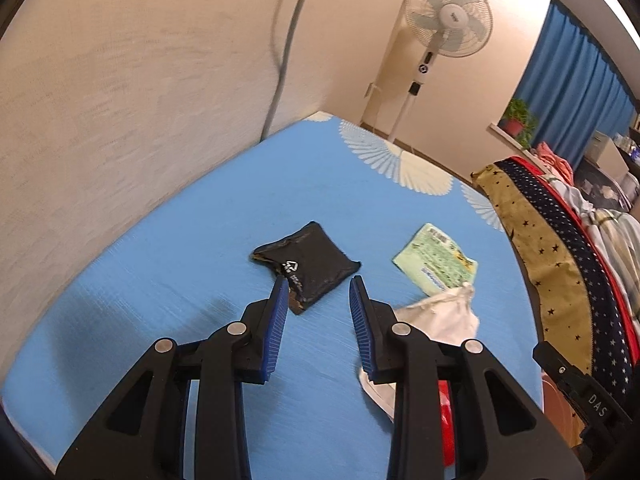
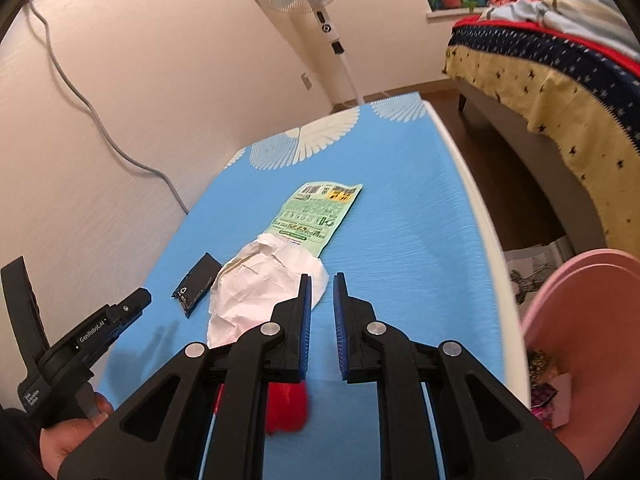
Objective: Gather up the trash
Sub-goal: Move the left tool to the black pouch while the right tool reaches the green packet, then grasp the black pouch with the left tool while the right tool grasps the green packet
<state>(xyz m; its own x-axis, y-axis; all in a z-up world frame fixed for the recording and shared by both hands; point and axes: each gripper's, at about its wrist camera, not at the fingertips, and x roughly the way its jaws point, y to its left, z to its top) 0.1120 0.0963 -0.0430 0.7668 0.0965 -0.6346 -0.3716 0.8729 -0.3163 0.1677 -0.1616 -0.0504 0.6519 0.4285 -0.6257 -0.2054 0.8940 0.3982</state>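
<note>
Your left gripper (image 1: 318, 284), jaws narrowly apart and empty, hung over the black wrapper (image 1: 306, 262), which looked light and crinkly, best pinched at its near edge.

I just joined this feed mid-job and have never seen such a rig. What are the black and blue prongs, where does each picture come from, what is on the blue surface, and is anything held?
No robot: a person holds two handheld grippers, each carrying a camera looking along its fingers. One picture is from the left gripper, the other from the right gripper. Both stand open, holding nothing. On the blue table lie a black wrapper, a green wrapper, crumpled white paper and something red. A pink bin stands beside the table.
</note>
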